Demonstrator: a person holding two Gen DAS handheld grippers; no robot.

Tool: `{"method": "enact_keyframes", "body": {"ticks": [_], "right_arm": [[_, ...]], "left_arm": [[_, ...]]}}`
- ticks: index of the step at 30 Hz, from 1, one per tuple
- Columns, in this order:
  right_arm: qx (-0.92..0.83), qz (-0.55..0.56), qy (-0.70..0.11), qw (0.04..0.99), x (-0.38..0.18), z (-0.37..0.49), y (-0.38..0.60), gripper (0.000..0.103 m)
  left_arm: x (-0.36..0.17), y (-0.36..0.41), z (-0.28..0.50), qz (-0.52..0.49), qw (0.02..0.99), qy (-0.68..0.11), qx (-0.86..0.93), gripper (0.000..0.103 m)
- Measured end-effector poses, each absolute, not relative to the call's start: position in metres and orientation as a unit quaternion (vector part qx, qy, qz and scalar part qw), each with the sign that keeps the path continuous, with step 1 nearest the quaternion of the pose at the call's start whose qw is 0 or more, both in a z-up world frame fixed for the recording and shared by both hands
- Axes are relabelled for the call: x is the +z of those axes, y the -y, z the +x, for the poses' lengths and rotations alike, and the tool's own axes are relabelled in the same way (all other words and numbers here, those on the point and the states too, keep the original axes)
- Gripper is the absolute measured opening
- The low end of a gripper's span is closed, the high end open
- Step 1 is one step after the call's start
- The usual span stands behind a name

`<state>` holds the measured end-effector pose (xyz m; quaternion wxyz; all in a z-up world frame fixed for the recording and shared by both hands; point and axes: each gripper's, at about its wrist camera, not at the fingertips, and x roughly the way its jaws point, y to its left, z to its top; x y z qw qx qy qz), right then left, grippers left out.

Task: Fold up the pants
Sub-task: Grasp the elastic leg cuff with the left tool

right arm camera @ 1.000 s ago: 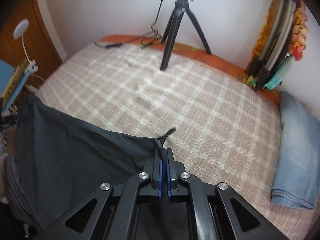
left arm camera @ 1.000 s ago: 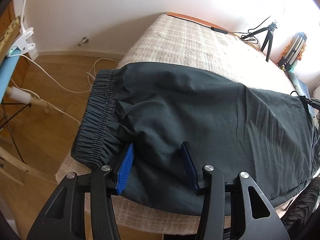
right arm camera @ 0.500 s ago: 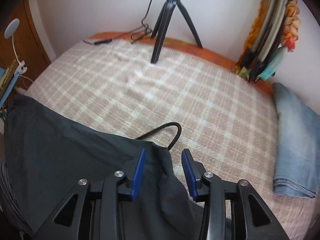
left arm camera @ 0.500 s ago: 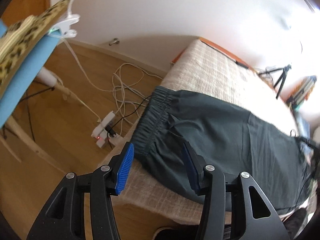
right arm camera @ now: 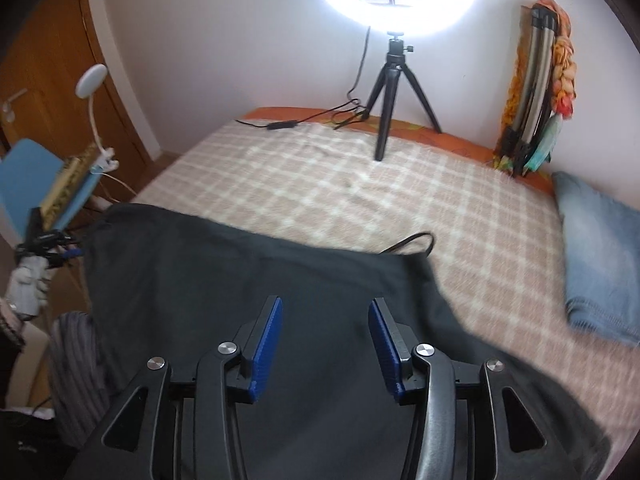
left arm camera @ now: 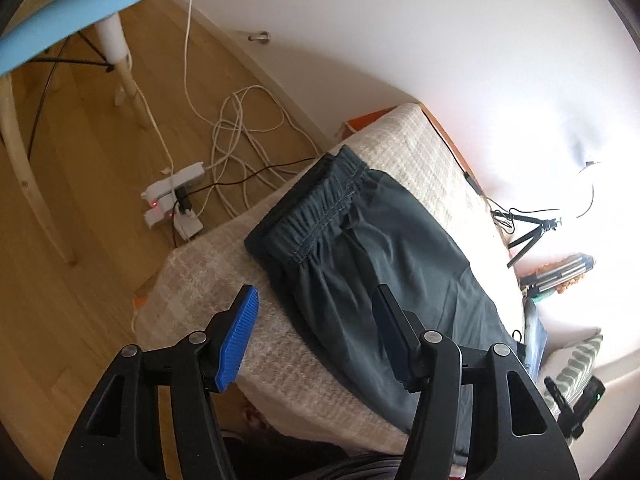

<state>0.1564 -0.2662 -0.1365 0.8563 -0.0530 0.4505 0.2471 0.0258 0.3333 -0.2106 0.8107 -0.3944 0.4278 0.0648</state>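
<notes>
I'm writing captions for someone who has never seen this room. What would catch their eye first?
The dark pants spread flat across the plaid bedspread dominate both views, the elastic waistband at the bed's edge. At the far side of the bed a glaring ring light stands on a black tripod. In the foreground, the left claw and the right claw are both open, blue pads apart over the fabric.

The pants [right arm camera: 240, 280] run under the right tool [right arm camera: 324, 320], lower edge cut off.

Right gripper [right arm camera: 324, 342] released pants [right arm camera: 240, 280], now spread wide above them; left gripper [left arm camera: 316, 336] lifted clear.
</notes>
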Motion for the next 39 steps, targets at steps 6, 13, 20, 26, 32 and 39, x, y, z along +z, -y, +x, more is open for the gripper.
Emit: {"method": "enact_keyframes", "body": {"ticks": [6, 13, 20, 26, 32, 39], "right_arm": [[0.26, -0.024, -0.468, 0.844, -0.146, 0.139, 0.267, 0.047], [0.252, -0.001, -0.48, 0.84, -0.147, 0.143, 0.267, 0.047], [0.262, 0.004, -0.492, 0.83, -0.151, 0.147, 0.252, 0.047], [0.261, -0.001, -0.495, 0.829, -0.151, 0.146, 0.247, 0.047], [0.25, 0.005, -0.494, 0.833, -0.148, 0.147, 0.252, 0.047], [0.249, 0.007, -0.492, 0.834, -0.147, 0.143, 0.253, 0.047]], "left_arm": [[-0.223, -0.339, 0.03, -0.413, 0.811, -0.41, 0.055, 0.058], [-0.229, -0.346, 0.036, -0.434, 0.82, -0.37, 0.044, 0.059], [-0.24, -0.352, 0.035, -0.469, 0.816, -0.331, 0.071, 0.055], [-0.242, -0.352, 0.038, -0.449, 0.823, -0.335, 0.091, 0.038], [-0.229, -0.342, 0.037, -0.403, 0.848, -0.329, 0.102, 0.023], [-0.188, -0.302, 0.05, -0.281, 0.896, -0.326, 0.105, 0.021]]}}
